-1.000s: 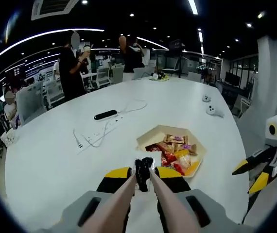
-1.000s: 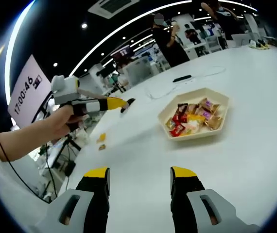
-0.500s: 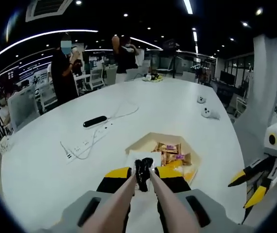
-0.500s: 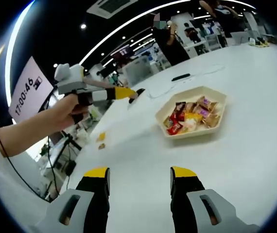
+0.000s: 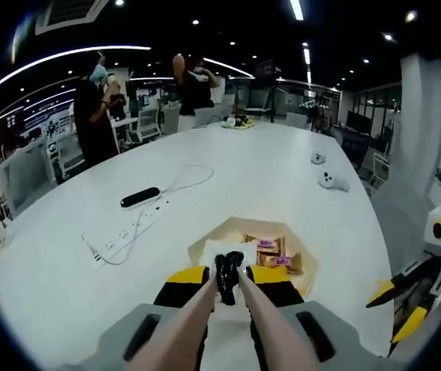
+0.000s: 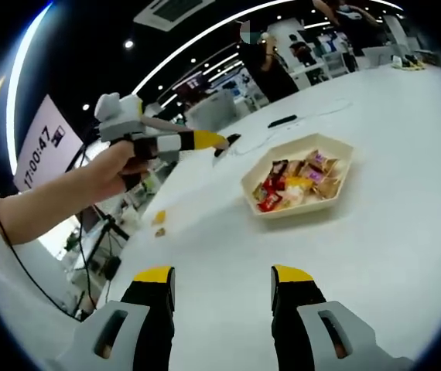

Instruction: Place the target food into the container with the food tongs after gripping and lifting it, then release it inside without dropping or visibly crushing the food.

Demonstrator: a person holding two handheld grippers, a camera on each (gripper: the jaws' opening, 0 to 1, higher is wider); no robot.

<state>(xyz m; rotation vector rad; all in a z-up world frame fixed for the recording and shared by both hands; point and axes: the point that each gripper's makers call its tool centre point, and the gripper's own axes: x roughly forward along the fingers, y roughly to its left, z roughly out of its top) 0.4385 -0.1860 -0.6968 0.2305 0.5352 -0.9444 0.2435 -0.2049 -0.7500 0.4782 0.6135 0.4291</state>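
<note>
**Tongs carried over the tray: risks and jaw state**

The white table (image 5: 298,178) spans both views. On it, at centre in the left gripper view and right of centre in the right gripper view, stands the hexagonal cream tray (image 6: 335,200), holding wrapped snacks (image 6: 298,184). Two small yellow pieces (image 6: 159,223) lie on the table well apart from the tray, at left of centre in the right gripper view.

Risk, as a judgement: whether the tongs carry any food cannot be told, so a loose hold above the tray edge could let an item fall onto the table; too hard a squeeze could crush a wrapper.

The left gripper (image 5: 229,272) has its jaws clenched on the pink-handled food tongs (image 5: 228,274), whose dark tips sit over the near edge of the tray. The right gripper (image 6: 222,277) has its jaws spread wide, holding and touching nothing, above bare table.
</note>
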